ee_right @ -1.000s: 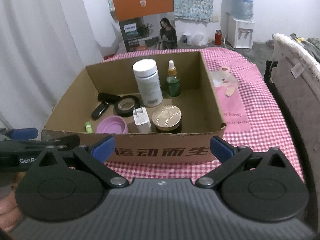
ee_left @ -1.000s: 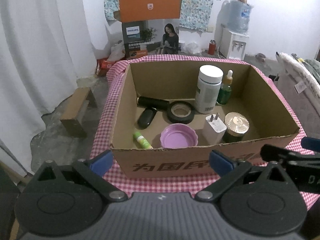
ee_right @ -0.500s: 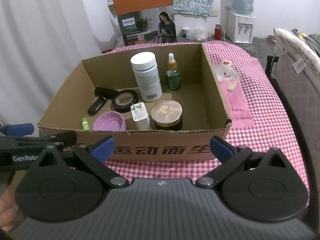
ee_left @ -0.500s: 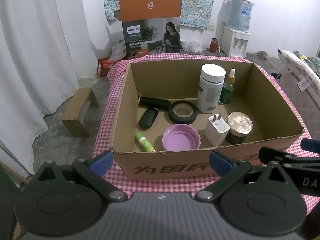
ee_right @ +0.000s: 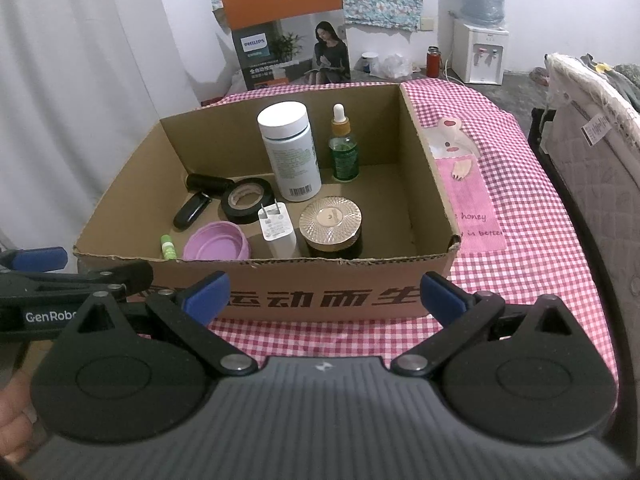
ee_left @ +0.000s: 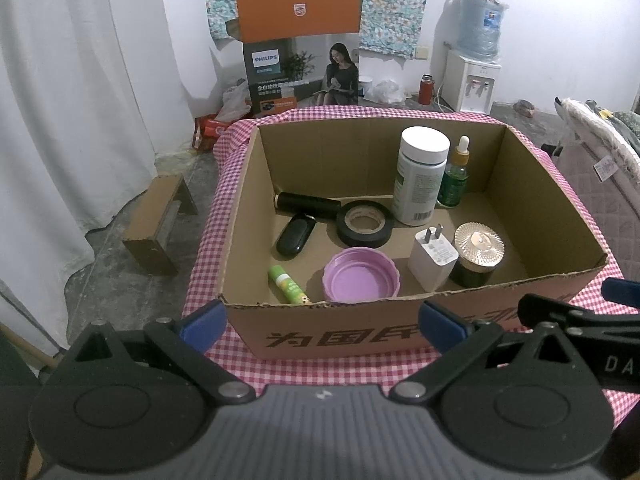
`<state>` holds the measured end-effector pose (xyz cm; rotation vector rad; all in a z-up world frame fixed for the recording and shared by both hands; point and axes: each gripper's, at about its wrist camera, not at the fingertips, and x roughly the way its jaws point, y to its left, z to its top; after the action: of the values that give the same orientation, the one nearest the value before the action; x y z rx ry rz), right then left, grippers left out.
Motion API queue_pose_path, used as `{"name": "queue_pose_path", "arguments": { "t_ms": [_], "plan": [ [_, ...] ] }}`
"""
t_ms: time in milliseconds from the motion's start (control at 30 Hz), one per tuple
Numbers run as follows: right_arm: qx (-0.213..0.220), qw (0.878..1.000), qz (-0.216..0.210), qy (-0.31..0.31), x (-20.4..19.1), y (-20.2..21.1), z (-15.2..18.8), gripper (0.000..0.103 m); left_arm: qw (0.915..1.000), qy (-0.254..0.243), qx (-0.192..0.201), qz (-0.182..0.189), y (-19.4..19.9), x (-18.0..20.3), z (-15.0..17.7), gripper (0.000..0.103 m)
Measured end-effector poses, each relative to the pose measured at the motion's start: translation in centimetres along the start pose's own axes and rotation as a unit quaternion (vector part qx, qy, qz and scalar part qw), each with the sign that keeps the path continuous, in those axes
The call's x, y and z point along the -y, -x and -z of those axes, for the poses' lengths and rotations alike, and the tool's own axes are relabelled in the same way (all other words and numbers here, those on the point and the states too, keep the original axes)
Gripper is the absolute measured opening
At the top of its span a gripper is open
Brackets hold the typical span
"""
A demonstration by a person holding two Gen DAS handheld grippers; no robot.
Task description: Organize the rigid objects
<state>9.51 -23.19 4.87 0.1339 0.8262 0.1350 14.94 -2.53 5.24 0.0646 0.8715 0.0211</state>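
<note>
My left gripper (ee_left: 322, 322): jaws spread wide, holding nothing, before the cardboard box (ee_left: 360, 334).
My right gripper (ee_right: 324, 294): jaws spread, empty.
Objects: white bottle (ee_left: 420, 176), tape roll (ee_left: 365, 229), charger (ee_left: 433, 258) inside box.

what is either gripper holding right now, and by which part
Nothing. The left gripper and right gripper are both open and empty, in front of the cardboard box.

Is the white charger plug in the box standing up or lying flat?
Standing. The white charger plug sits on its end with both metal prongs pointing up, between the purple lid and the gold-topped jar.
</note>
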Motion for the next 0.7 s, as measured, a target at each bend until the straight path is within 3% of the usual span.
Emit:
{"name": "queue_pose_path", "arguments": {
  "t_ms": [700],
  "plan": [
    [-0.001,1.0,0.002,-0.002,-0.04,0.15,-0.08,0.102,1.0,0.001,0.001,0.001,0.03,-0.07,-0.03,0.102]
  ]
}}
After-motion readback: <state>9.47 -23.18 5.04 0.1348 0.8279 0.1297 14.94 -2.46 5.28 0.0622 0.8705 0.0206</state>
